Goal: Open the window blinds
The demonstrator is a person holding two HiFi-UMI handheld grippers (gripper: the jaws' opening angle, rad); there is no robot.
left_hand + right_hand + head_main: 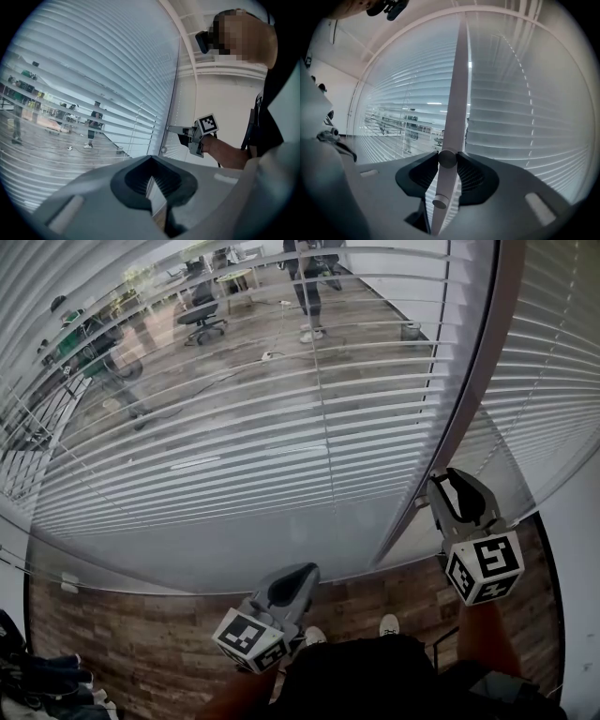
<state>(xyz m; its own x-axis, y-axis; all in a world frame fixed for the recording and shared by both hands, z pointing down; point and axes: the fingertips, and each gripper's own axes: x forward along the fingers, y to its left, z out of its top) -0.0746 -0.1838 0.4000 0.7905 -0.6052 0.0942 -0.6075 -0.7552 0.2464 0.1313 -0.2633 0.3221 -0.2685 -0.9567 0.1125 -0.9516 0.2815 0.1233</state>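
Observation:
White slatted blinds [234, 427] cover the big window; their slats are tilted enough to show a room beyond. A second blind [553, 381] hangs right of the window post [450, 418]. My right gripper [448, 482] points level at that post and is shut on the pale tilt wand [457, 93], which runs upright between its jaws. The left gripper view shows the same grip, the right gripper [170, 127] on the thin wand [174, 84]. My left gripper [302, 570] hangs low by the sill, away from the blinds, jaws together and holding nothing.
Wood-plank floor [141, 634] runs under the window. My shoes [389, 624] stand close to the glass. A dark bag [37, 681] lies at the lower left. A white wall [577, 549] closes the right side. Beyond the glass are chairs and people.

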